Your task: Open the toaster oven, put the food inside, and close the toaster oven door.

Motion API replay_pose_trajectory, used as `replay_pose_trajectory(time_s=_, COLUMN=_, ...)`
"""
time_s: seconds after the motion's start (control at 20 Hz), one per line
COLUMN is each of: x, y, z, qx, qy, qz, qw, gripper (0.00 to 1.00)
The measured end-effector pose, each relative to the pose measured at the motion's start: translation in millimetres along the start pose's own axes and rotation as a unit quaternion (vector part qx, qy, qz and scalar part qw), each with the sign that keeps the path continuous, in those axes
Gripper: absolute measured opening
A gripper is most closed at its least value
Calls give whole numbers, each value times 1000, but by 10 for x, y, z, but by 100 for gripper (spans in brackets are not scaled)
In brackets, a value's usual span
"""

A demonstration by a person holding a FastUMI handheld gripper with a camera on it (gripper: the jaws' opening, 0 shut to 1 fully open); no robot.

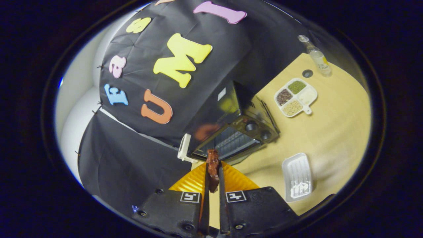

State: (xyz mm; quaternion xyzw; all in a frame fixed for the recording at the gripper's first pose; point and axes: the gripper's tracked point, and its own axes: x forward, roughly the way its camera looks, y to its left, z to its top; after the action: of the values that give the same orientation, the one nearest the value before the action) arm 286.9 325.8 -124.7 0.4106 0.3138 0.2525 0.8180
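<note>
Fingers of my gripper (213, 172) are clamped together on a strip of dark red food (212, 167), one pressing each side. Just beyond the food stands the black toaster oven (236, 127) on the tan counter (333, 132), its door (184, 147) hanging open toward me and the wire rack showing inside. Near my fingers lies a white tray (297, 177). Farther along the counter sit a divided dish of beans (295, 96) and, by the far edge, a clear bottle (318, 57).

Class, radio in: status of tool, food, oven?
Tool shut on meat strip. Toaster oven just ahead, door open. Nothing in the way.
</note>
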Motion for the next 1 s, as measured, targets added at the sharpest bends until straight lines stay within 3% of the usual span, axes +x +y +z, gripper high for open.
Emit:
replay_pose_trajectory(time_s=0.2, x=598, y=173, z=-46, qx=34, qy=-21, qz=12, qw=999, gripper=15)
replay_pose_trajectory(time_s=0.4, x=1101, y=79, z=-128, qx=60, qy=-25, qz=-3, qw=998, gripper=15)
replay_pose_trajectory(time_s=0.7, x=1413, y=-161, z=-163, qx=75, qy=-52, qz=-49, qw=995, gripper=15)
replay_pose_trajectory(time_s=0.85, x=1524, y=-246, z=-116, qx=21, qy=-73, qz=-101, qw=992, gripper=15)
replay_pose_trajectory(time_s=1.0, x=1555, y=-275, z=-219, qx=26, qy=-63, qz=-119, qw=991, gripper=15)
